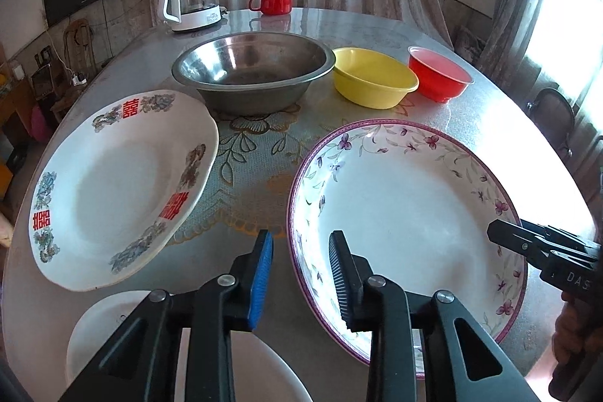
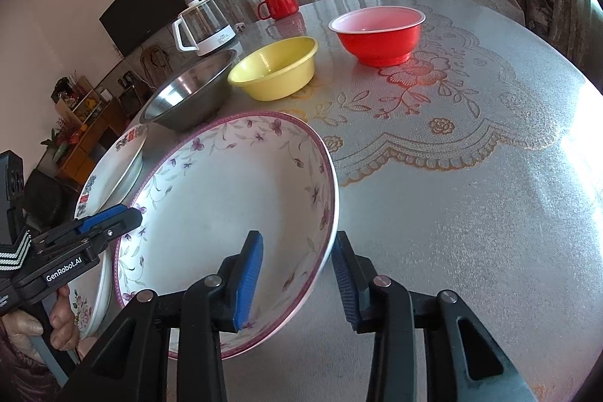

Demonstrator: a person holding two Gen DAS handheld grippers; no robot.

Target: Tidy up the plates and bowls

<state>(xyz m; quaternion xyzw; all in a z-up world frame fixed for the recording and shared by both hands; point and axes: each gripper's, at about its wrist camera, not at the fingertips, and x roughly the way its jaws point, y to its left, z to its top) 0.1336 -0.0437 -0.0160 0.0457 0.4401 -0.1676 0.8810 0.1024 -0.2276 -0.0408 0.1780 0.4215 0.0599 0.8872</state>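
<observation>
**Both grippers straddle the rim of the floral plate**

The left gripper [image 1: 300, 274] reaches in from the bottom centre of its own view, fingers spread wide, one blue pad outside the near-left rim of the floral plate [image 1: 407, 225] and the other pad over the plate's inside. The pads do not press the rim. In the right wrist view this gripper enters from the lower left edge, held by a hand [image 2: 41, 323], its tip at the plate's left rim.

The right gripper [image 2: 297, 283] comes up from the bottom centre of its view, fingers also wide apart, the left pad inside the plate and the right pad outside its right rim, a visible gap on each side.

The floral plate is deep, white, with purple flowers and a purple edge band. It fills the lower right of the left wrist view and appears tilted in the right wrist view, whether lifted or resting I cannot tell.

Counted: three plates, namely the floral one, a dragon plate [image 1: 124, 191] with red characters at left, and a plain white plate [image 1: 113, 323] at bottom left. Three bowls stand in a row beyond: a steel bowl [image 1: 252, 70], a yellow bowl [image 1: 373, 78] and a red bowl [image 1: 439, 74]. On the tabletop [image 2: 471, 213], at the far edge, are one kettle [image 1: 190, 0] and one red mug [image 1: 273, 0].
</observation>
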